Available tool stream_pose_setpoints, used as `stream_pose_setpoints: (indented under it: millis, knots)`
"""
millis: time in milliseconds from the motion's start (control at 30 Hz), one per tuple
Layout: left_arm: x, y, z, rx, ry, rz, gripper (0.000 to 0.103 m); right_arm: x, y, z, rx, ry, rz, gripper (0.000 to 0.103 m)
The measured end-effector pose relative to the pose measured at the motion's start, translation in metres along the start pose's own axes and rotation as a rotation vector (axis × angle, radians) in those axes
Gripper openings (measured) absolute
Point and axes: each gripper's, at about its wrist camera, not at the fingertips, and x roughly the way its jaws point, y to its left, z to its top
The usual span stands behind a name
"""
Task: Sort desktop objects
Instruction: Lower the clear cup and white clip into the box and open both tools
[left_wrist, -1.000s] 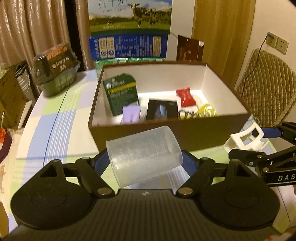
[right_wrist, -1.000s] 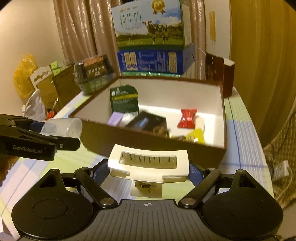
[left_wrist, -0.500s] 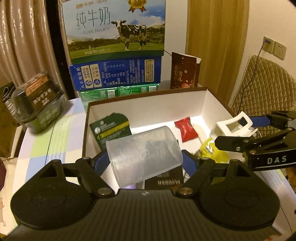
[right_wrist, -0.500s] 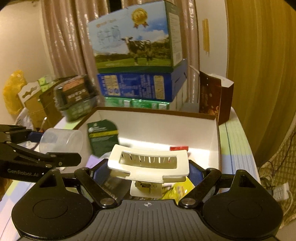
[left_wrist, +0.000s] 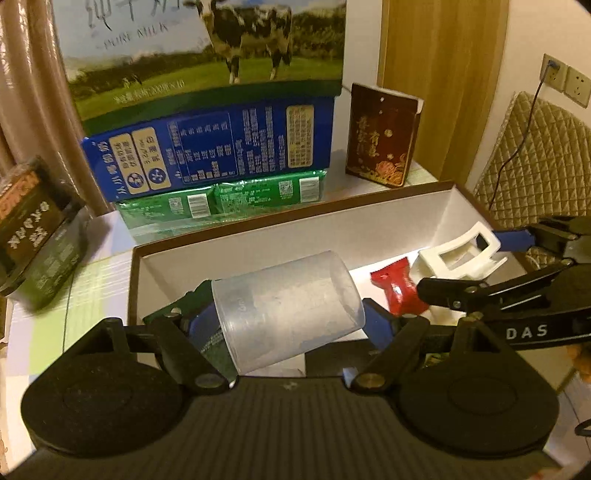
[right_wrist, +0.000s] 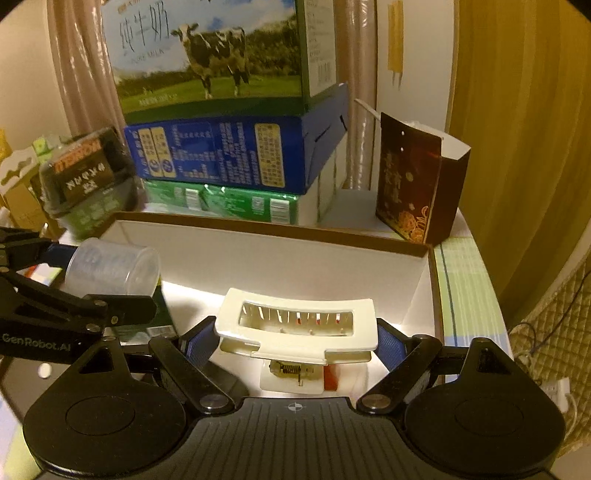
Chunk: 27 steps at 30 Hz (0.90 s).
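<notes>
We take the open brown storage box (left_wrist: 236, 236) as our landmark. In the left wrist view, the left gripper (left_wrist: 286, 325) has its blue pads clamped on a translucent measuring cup (left_wrist: 284, 310), held tilted above the box's near left part. Only this view shows the red sachet (left_wrist: 397, 291) on the box floor and the wall socket (left_wrist: 565, 75) far right of the box.

In the right wrist view, the right gripper (right_wrist: 295, 341) has its pads closed on a white hair claw clip (right_wrist: 297, 328), held above the box's right half. Only this view shows the clip's metal spring and the box's right rim (right_wrist: 436, 295) against the striped tablecloth (right_wrist: 461, 288).

Each view shows the other gripper from the side: we read "DAS" on the right one and "GenRobot.AI" on the left one.

Behind the box, we read "PURE MILK" on the cow-printed carton (right_wrist: 210, 55), stacked on a blue carton (right_wrist: 229, 155) and green packs (right_wrist: 236, 203). A dark red gift box (right_wrist: 413, 184) stands at the back right corner.

The white box floor beneath the clip is bare; the walls rise on all visible sides.
</notes>
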Motion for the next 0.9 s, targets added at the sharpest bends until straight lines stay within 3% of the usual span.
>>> stream_pose_setpoints:
  millis: [433,900]
  knots:
    - [0.051,0.002,0.007,0.021,0.069,0.010,0.079,0.025,-0.005,0.003,-0.024,0.040,-0.017,0.084]
    - [0.064,0.008,0.007,0.007,0.094,0.022,0.080,0.030,-0.009,0.003,-0.026,0.052,-0.008,0.084]
